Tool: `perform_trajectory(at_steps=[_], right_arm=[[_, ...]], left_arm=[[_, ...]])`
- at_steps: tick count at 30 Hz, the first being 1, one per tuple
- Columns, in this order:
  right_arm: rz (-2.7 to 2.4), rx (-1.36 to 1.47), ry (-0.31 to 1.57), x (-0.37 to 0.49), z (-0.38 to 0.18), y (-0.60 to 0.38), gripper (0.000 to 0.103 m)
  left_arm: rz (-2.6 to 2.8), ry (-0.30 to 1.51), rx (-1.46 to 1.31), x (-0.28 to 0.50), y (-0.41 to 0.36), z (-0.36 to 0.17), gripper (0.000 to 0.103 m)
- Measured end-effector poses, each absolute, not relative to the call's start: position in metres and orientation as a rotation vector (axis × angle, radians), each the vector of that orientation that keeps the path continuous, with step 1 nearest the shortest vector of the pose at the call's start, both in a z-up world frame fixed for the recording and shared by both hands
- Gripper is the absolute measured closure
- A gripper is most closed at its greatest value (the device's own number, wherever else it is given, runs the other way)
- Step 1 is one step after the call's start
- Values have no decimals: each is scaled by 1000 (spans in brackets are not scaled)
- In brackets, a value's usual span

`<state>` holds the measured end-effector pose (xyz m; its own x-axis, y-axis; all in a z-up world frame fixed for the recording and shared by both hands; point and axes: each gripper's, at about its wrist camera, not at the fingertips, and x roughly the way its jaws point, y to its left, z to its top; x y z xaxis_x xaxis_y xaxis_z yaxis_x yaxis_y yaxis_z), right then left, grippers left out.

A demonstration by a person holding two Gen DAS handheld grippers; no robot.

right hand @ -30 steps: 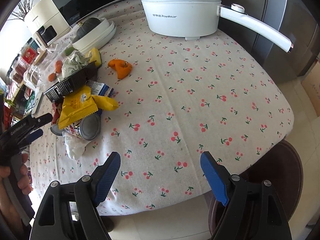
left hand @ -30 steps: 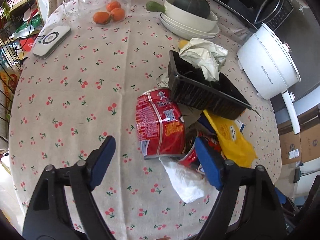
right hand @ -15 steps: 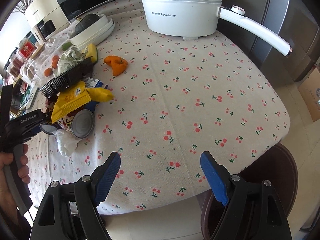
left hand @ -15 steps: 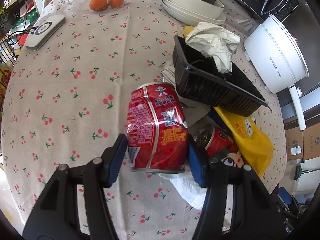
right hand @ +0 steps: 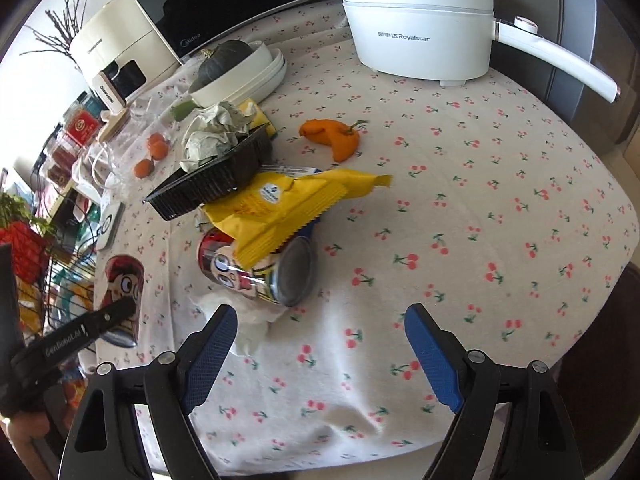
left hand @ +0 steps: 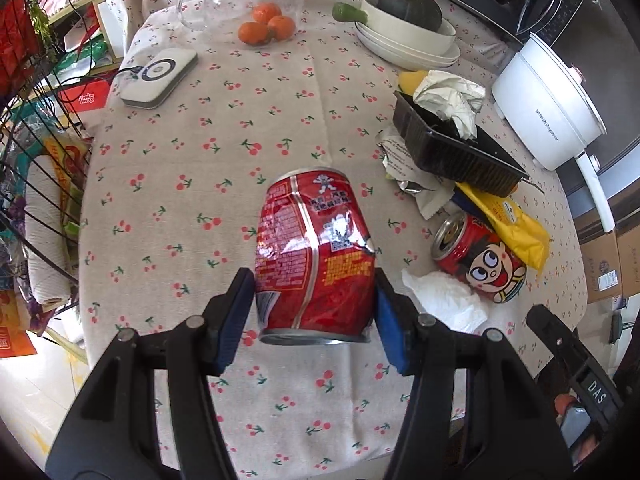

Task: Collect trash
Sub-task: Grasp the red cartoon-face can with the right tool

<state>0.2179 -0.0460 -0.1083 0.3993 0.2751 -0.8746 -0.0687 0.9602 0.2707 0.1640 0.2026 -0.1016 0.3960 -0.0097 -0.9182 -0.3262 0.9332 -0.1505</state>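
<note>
Cherry-print table holds the litter; the left gripper clamps the dented red can lengthwise, while the right gripper, jaws empty and widening, hovers just short of the second can

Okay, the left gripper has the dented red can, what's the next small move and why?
Probably carry the dented can away from the pile: the left gripper has it clamped between both pads, clear of the second can, and no bin shows on the table.

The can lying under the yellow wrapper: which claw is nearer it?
Right. The right claw hangs open just short of that can; the left claw grips the dented can off to the side.
</note>
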Motion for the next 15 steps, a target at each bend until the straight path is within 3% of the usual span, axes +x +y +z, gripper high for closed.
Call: perform_trajectory(at_steps=[15], right_arm=[[-1, 217, 1080, 245, -132, 36, 11]], left_arm=[[216, 1138, -278, 145, 230, -99, 43]])
